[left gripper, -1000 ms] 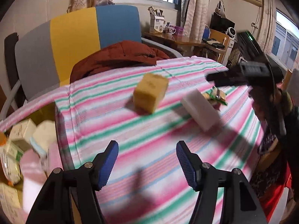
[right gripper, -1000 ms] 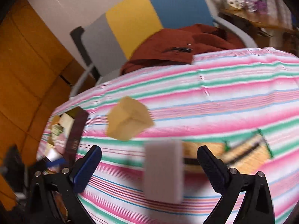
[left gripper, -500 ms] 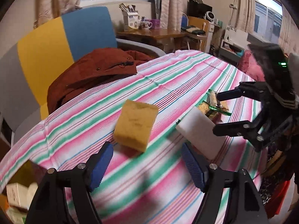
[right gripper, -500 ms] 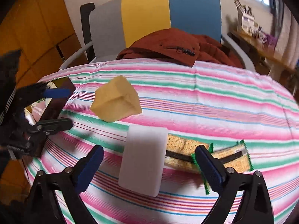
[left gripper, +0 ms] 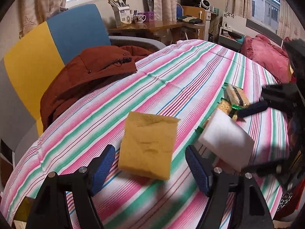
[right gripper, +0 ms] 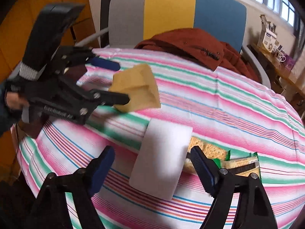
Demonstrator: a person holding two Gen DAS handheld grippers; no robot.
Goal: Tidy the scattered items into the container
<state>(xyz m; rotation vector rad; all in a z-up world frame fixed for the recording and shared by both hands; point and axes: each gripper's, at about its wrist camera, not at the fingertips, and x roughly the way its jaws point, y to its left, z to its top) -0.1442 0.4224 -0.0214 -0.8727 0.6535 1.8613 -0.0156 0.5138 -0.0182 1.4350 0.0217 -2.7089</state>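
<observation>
A yellow sponge [left gripper: 148,145] stands on the striped tablecloth [left gripper: 171,80] between the fingers of my open left gripper [left gripper: 150,162]; its pads straddle the sponge without squeezing it. In the right wrist view the left gripper [right gripper: 122,82] reaches in from the left around that yellow sponge [right gripper: 137,87]. A white sponge block [right gripper: 162,158] lies between the fingers of my right gripper [right gripper: 152,164], whose jaws are closing, with a gap still showing at the left pad. Two cracker packets [right gripper: 240,166] lie just right of the block. A dark brown box [right gripper: 32,127] is mostly hidden behind the left gripper.
A chair [right gripper: 171,9] with a grey, yellow and blue back stands behind the table, with a rust-red jacket [right gripper: 190,43] draped over it onto the cloth. A wooden desk [left gripper: 152,24] with mugs is farther back. The cloth drops off at the near edge.
My left gripper swung from the box at the left edge over to the yellow sponge and its jaws widened. The right gripper came down over the white block and its jaws narrowed.
</observation>
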